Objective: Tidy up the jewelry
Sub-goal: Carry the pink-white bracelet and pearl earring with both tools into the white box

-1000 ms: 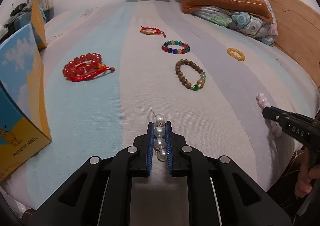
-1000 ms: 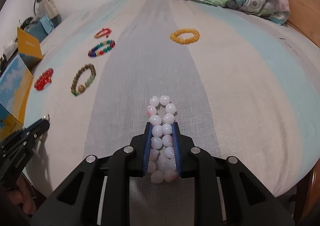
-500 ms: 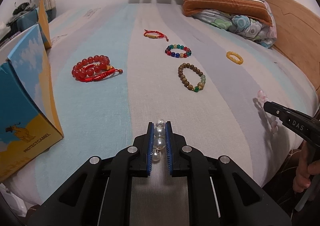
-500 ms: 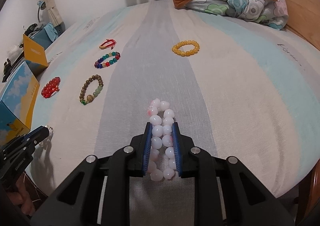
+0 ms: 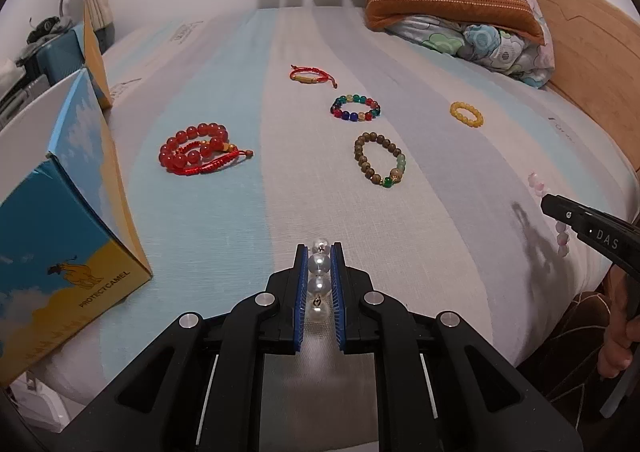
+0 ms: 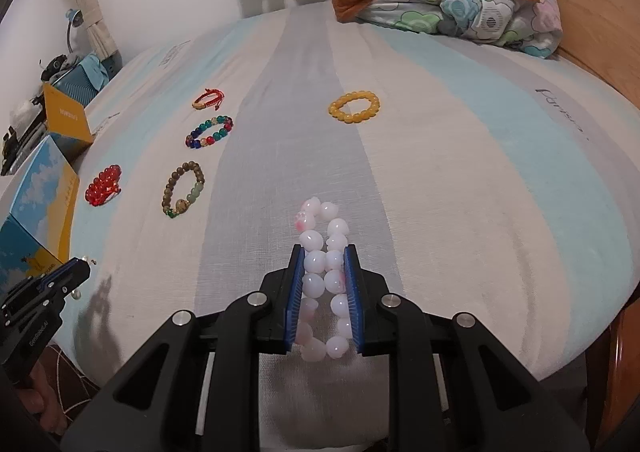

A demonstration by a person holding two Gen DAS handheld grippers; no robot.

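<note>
Jewelry held in both tongs above the bed (image 5: 460,211).
Left gripper (image 5: 319,252) clamps a pearl strand (image 5: 319,276), perhaps an earring; right gripper (image 6: 323,252) clamps a pink bead bracelet (image 6: 322,264).

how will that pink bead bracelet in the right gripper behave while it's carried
Probably floppy: the pink bead bracelet is squeezed flat between the right gripper pads. Smooth, glossy beads might slip. Its free ends will likely dangle and swing.
</note>
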